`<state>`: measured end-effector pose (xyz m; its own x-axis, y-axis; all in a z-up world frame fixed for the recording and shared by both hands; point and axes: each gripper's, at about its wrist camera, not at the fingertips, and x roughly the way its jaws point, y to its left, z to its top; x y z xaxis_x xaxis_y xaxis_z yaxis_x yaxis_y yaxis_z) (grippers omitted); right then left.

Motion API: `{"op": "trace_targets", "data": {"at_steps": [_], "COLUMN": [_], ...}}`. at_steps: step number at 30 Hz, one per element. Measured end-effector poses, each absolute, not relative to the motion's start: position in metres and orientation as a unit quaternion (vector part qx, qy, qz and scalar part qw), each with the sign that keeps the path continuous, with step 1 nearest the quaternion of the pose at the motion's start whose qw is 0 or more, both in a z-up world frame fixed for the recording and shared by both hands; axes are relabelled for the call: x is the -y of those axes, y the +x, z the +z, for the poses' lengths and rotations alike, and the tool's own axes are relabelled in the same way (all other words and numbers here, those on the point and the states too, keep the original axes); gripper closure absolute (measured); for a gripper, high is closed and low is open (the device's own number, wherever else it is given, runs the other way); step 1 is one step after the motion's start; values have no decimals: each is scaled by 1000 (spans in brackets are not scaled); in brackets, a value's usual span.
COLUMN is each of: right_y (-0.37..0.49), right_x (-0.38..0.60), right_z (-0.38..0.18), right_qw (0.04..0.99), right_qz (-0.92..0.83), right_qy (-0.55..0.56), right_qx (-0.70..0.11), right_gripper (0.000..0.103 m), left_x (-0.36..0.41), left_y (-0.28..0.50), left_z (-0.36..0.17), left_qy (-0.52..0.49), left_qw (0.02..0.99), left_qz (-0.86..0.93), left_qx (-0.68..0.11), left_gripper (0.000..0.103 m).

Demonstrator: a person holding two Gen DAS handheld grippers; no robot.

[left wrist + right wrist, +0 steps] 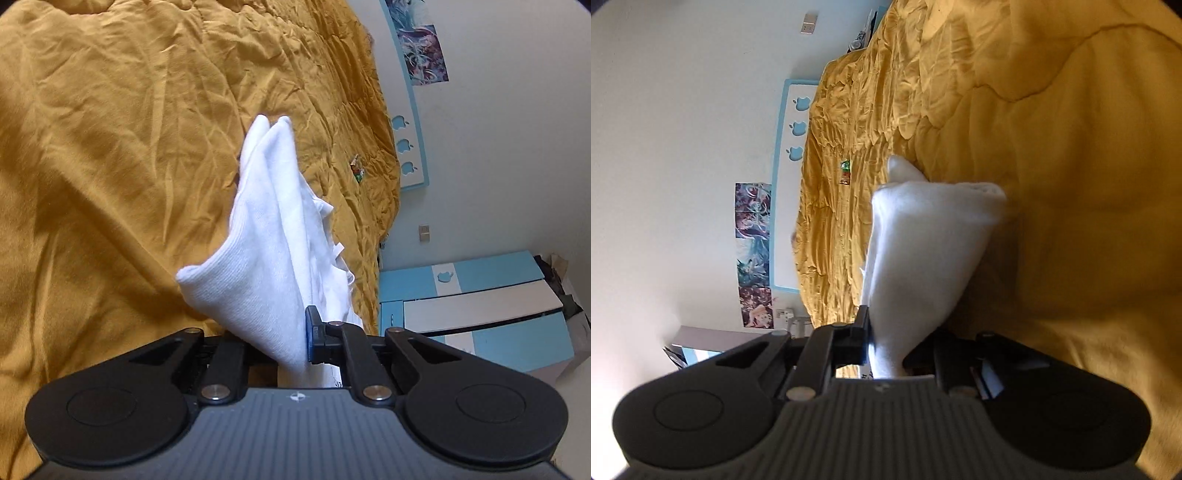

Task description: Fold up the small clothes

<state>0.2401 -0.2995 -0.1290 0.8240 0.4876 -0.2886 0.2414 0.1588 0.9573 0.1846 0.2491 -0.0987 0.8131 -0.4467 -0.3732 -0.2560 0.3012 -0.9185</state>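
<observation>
The white garment [273, 236], a small ribbed knit piece whose exact kind I cannot tell, hangs bunched between the two grippers just above the mustard quilt [110, 147]. In the left wrist view its long axis runs straight away from the fingers, from the pinched end near the camera out to two rounded tips further over the quilt. The left gripper [295, 347] is clenched on one end of it; cloth fills the narrow gap between the jaws. In the right wrist view the right gripper [886, 350] is likewise clamped on an end of the white garment [919, 251], which fans forward from the jaws into a folded, rolled edge.

Both hands seem equally near, each on its own end, so the coming move likely turns on drawing those ends apart to spread the cloth flat on the quilt.

The quilt is wrinkled but open all around the garment. A small colourful wrapper [357, 168] lies on it well beyond the garment, toward the blue headboard [410, 147].
</observation>
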Motion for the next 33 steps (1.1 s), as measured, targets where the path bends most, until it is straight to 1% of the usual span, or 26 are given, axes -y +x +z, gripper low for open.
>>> {"op": "trace_targets", "data": {"at_steps": [7,12,15,20,22,25,27,29,30,32,33], "right_y": [214,179,152,109,89,67,57,45,40,33,31], "right_x": [306,317,318,324,328,336,341,346,349,356,361], "right_z": [-94,-68,-52,-40,-33,-34,-42,-57,-64,-69,-67], "right_qw": [676,677,700,699,710,726,737,728,723,731,745], "right_qz": [112,141,157,197,199,185,168,145,132,112,99], "right_qy": [667,648,620,606,588,555,533,530,529,516,496], "right_qx": [-294,-318,-319,-326,-333,-361,-381,-410,-425,-433,-434], "right_gripper": [94,94,94,94,94,94,94,94,94,94,93], "left_x": [-248,-250,-245,-234,-235,-239,-239,-246,-252,-268,-275], "left_y": [149,114,87,36,19,-4,-14,-27,-33,-51,-58], "left_z": [-62,-45,-40,-30,-33,-54,-68,-83,-88,-92,-89], "left_qy": [-559,-511,-493,-456,-463,-486,-487,-502,-512,-518,-506], "left_qw": [769,790,797,811,804,783,779,763,756,755,765], "left_qz": [-97,-96,-97,-88,-87,-80,-70,-49,-44,-22,-7], "left_qx": [-294,-325,-336,-356,-362,-379,-389,-404,-406,-401,-400], "left_gripper": [91,91,91,91,91,91,91,94,94,90,88]}}
